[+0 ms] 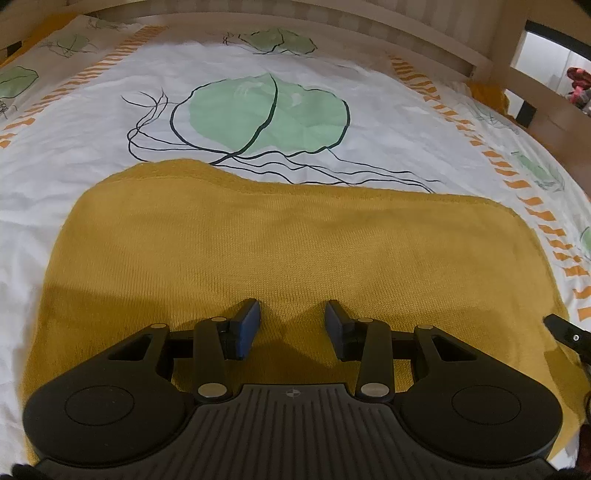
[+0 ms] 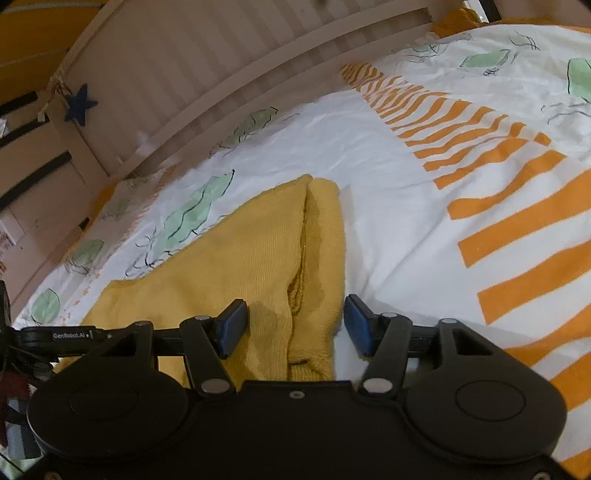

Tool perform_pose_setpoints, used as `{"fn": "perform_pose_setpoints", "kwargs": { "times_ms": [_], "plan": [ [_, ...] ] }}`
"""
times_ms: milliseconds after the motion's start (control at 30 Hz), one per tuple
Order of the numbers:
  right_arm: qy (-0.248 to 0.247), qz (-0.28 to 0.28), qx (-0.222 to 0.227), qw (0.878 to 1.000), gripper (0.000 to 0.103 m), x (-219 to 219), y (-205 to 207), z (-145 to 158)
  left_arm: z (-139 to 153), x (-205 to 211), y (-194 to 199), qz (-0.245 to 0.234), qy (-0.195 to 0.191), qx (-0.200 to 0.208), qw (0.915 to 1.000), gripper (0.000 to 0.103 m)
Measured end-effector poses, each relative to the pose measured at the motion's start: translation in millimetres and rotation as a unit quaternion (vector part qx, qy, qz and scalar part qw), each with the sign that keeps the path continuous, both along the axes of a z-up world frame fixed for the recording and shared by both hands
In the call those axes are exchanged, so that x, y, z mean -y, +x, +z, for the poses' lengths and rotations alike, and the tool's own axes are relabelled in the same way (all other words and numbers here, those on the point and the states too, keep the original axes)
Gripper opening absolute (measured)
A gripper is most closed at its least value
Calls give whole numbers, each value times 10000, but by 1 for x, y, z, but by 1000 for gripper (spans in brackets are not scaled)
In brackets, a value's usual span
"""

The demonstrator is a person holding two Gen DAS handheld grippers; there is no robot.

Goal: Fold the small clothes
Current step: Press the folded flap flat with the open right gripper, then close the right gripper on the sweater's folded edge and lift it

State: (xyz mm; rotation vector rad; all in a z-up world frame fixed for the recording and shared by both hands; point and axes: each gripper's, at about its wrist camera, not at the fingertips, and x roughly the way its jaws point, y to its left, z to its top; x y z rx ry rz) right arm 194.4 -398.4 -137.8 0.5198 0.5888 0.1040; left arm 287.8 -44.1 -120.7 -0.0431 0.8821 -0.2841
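The mustard knit garment [image 1: 288,251] is lying spread on the bed's printed duvet cover [image 1: 92,155], well short of the slatted headboard [image 1: 332,22] at the far edge. The left tongs [image 1: 291,328] are hovering over its near portion, jaws standing wide, holding nothing. The right tongs [image 2: 295,325] are also standing wide and empty, straddling the folded side edge [image 2: 314,258] of the garment, where one layer is lapping over another.

Risks, as judged from this position:
- The right tongs are sitting across a doubled edge; closing there could be catching only the top layer, so the fold would be opening or skewing on lifting.
- The soft duvet cover is lying directly beneath; a deep pinch could be gathering bedding with the knit.
- Uneven lifting between the two tongs would be dragging the loose knit and wrinkling it.
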Motion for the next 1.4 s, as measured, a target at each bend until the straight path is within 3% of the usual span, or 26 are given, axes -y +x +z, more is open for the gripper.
{"fn": "perform_pose_setpoints", "kwargs": {
  "times_ms": [233, 333, 400, 567, 633, 733, 800, 933, 1100, 1200, 1267, 1400],
  "plan": [
    [-70, 62, -236, 9997, 65, -3, 6, 7, 0, -4, 0, -56, -98, 11, 9999, 39],
    [66, 250, -439, 9987, 77, 1, 16, 12, 1, -4, 0, -76, -98, 22, 9999, 39],
    [64, 529, -569, 9970, 95, -1, 26, 16, 3, -3, 0, -101, -101, 38, 9999, 38],
    [-331, 1121, -725, 9905, 98, -15, 45, 22, 16, -3, 9, -176, -206, -154, 9995, 37],
    [-163, 1104, -667, 9915, 96, -11, 45, 20, 22, -4, 15, -167, -474, -180, 9986, 37],
    [136, 1066, -703, 9917, 83, -2, 47, 21, 27, 5, 25, -159, -626, -108, 9979, 37],
    [321, 1027, -735, 9915, 72, 5, 48, 21, 26, 17, 32, -240, -536, -82, 9982, 37],
    [725, 827, -780, 9909, 61, 16, 51, 17, 11, 37, 39, -265, -168, -30, 9995, 38],
    [527, 854, -777, 9919, 54, 12, 53, 18, 18, 36, 36, -336, -23, -37, 9994, 38],
    [510, 890, -787, 9916, 30, 11, 53, 18, 32, 17, 24, -224, -138, -94, 9996, 38],
    [558, 897, -783, 9913, 28, 11, 53, 18, 41, 0, 13, -175, -223, -78, 9996, 38],
    [193, 873, -716, 9934, 26, 2, 50, 28, 56, -39, -10, -108, -121, -45, 9999, 38]
  ]
}}
